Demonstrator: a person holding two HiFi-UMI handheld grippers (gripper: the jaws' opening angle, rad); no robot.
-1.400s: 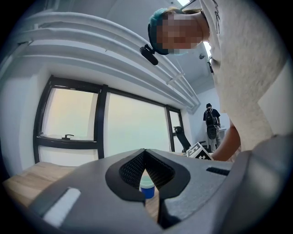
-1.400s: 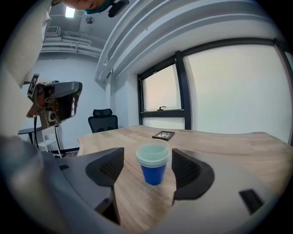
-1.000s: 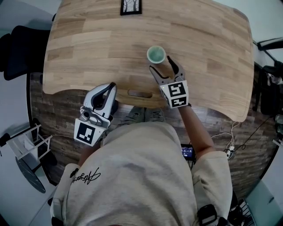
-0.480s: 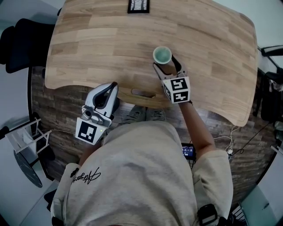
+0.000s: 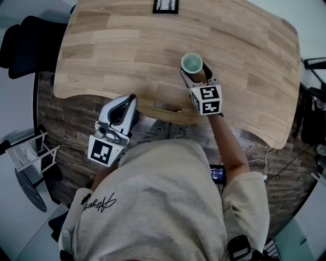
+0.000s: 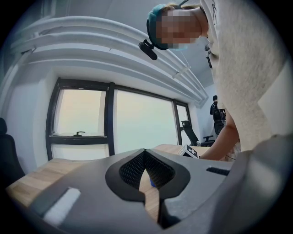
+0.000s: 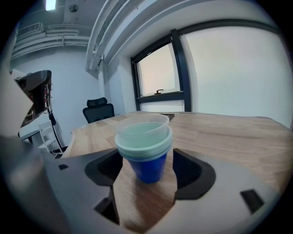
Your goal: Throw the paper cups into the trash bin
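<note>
Closest to the person's body, at about 10 o'clock, the left gripper [image 5: 129,100] hangs off the near edge of the wooden table [image 5: 102,46]. Its own view shows its jaws pressed together at the tips with nothing between them, so it plays no part at present. Further out, at about 1 o'clock, the right gripper [image 5: 197,80] reaches over the table with its jaws spread wide. The paper cups [image 5: 192,63], a nested stack with a blue one outermost, stand upright on the wood just inside that gap. In the right gripper view the stack [image 7: 145,146] sits between the two pads with bare space on either side, so nothing grips it yet. The step in hand looks like the approach to the first pick-up. The next move calls for easing a little further forward, centring the stack, then closing gently enough not to crush the thin walls before lifting. At 12 o'clock, a small dark framed object [image 5: 165,5] lies at the far edge. No trash bin shows in any view, so it must be found after the lift.
</note>
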